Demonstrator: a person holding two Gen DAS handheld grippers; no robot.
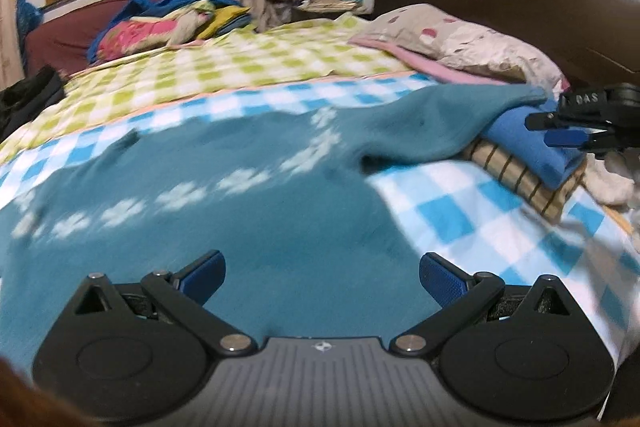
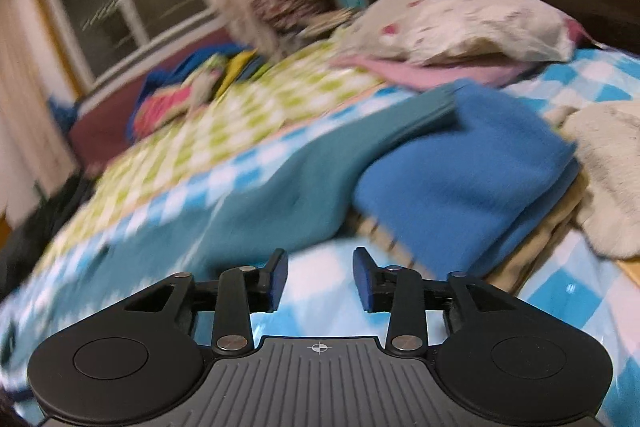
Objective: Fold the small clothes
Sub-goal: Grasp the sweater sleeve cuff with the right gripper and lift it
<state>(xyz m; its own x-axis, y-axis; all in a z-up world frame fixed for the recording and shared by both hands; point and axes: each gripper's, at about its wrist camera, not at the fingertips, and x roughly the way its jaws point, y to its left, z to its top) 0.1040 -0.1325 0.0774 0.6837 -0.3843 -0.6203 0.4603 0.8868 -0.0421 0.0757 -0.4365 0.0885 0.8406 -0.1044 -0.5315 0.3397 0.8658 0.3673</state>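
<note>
On the blue-and-white checked bedsheet (image 1: 472, 211), a teal garment (image 1: 240, 195) with white flower prints is lying spread out, one sleeve reaching onto a folded blue cloth (image 2: 480, 187) stacked on a striped piece (image 1: 516, 175). The left gripper (image 1: 322, 277) is hovering over it, jaws standing wide and empty. The right gripper (image 2: 320, 277) is hanging above bare sheet, jaws narrowly parted, gripping nothing.

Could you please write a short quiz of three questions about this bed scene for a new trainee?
1. True or false: the left gripper holds the teal garment.
2. What lies directly under the folded blue cloth? A) pillow B) striped beige cloth C) black bag
3. Which pattern does the bedsheet show?

Key: 1 false, its jaws are open and empty. 2 B, the striped beige cloth. 3 blue and white checks.
</note>
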